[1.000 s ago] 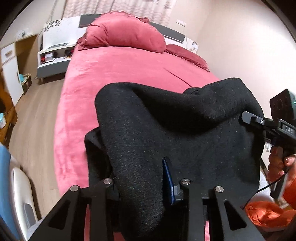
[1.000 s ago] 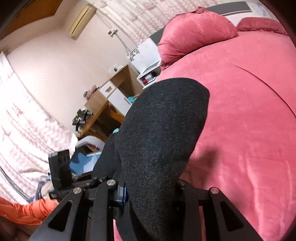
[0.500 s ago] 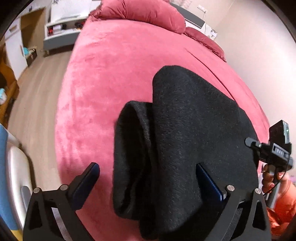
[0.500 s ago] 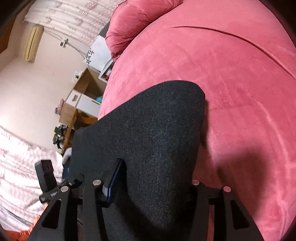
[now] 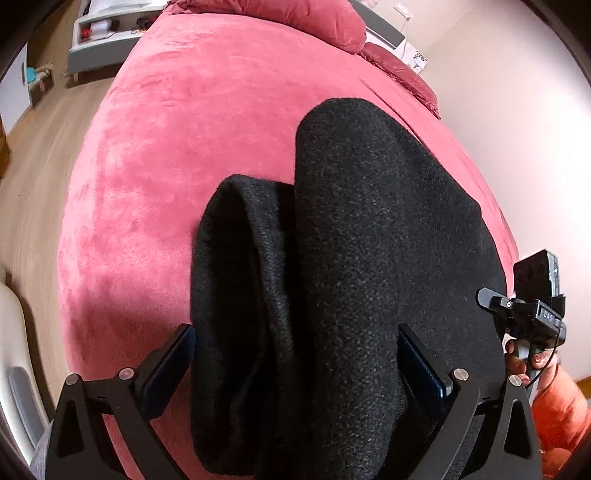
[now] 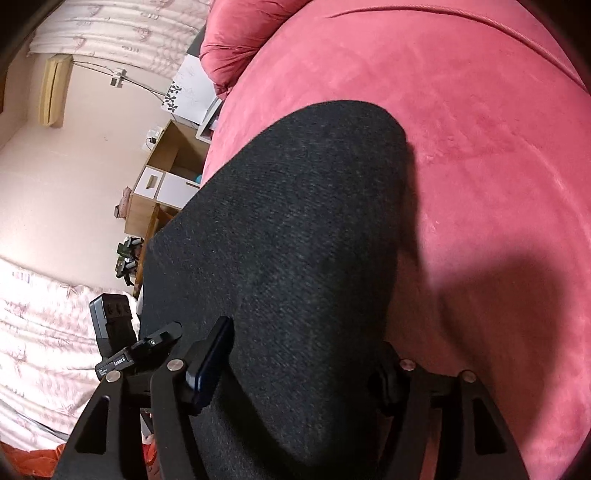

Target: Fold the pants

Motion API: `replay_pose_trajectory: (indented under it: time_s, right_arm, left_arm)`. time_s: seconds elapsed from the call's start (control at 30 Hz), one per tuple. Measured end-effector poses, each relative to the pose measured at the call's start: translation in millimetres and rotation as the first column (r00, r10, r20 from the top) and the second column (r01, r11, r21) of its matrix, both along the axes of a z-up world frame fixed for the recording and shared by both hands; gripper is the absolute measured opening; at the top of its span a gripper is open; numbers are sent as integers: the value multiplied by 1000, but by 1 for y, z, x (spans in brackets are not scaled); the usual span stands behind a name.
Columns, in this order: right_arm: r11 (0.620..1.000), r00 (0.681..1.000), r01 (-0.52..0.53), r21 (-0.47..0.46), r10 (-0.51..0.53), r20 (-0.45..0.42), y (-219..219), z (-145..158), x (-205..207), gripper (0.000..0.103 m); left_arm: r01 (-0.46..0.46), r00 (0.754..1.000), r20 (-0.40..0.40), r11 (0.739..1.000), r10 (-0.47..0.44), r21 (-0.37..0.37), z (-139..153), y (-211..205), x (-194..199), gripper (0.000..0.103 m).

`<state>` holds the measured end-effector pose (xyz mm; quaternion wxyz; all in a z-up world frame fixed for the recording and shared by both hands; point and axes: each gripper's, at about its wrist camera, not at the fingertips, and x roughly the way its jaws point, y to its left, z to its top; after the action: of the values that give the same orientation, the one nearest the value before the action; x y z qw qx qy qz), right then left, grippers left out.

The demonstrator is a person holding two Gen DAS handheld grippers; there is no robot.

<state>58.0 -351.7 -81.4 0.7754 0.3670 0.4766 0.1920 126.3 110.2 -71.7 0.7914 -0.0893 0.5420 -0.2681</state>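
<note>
The black pants lie folded on the red bed, filling the frame's centre. Left gripper fingers are spread either side of the fabric — right gripper fingers likewise. Pillow at top; pants hide the near bed.

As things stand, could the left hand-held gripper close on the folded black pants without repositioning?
Probably yes. The left hand-held gripper is open with its fingers on either side of the near end of the black pants, which lie on the pink bed. Nothing sits between them.
</note>
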Motion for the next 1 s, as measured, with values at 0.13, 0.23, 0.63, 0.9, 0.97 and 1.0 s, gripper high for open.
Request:
replay_pose_trajectory:
  time_s: [0.13,0.23,0.63,0.9,0.97,1.0]
  right_arm:
    - [993,999,-44,-110,47,26,23,9,12,68]
    - [989,998,-49,-137,53,25,26,9,14,66]
    - [969,982,-43,-242,86,168,44,61,-11,32]
    - [971,951,-64,-231,129,280,45,101,-33,31]
    - [972,944,-61,-229,130,302,43,110,-33,30]
    - [972,942,-57,-229,129,310,42,113,-32,30]
  left_arm:
    - [0,999,35,999,-1,39,-2,-10,-1,103]
    - [-4,997,81,998,-1,66,0,-15,-7,101]
    - [16,970,241,995,-40,103,38,-31,-48,50]
    - [-60,969,241,998,51,27,64,-28,-66,47]
    - [-48,967,251,998,37,37,68,-32,-68,44]
    - [-35,966,259,998,22,47,69,-37,-69,43]
